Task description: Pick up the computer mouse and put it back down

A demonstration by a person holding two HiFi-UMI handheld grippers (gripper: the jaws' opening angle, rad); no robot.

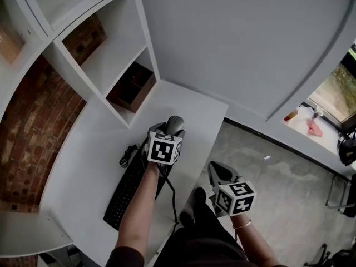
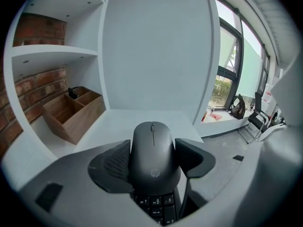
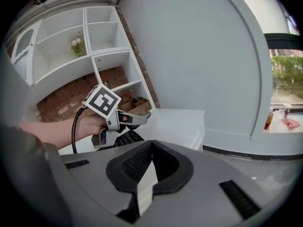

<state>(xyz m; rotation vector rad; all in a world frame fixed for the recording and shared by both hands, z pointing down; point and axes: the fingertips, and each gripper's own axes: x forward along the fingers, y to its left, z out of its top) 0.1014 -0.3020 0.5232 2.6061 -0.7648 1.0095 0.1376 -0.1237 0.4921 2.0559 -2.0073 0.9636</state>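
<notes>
Left gripper (image 1: 173, 129) is pinching the mouse (image 2: 154, 150) by its sides. It looks lifted just over the far end of the keyboard (image 1: 125, 193), near the desk's (image 1: 194, 107) right edge. Right gripper (image 3: 150, 167) is pressed together on nothing, off past that edge. Those rounded sides look slick, so a loose squeeze could let it drop onto the keys or off the edge.

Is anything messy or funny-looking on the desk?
Nothing looks spilled or broken. One odd bit: the mouse isn't lying in a normal spot on the desk. The left gripper squeezes it between its fingers, over the keyboard.
</notes>
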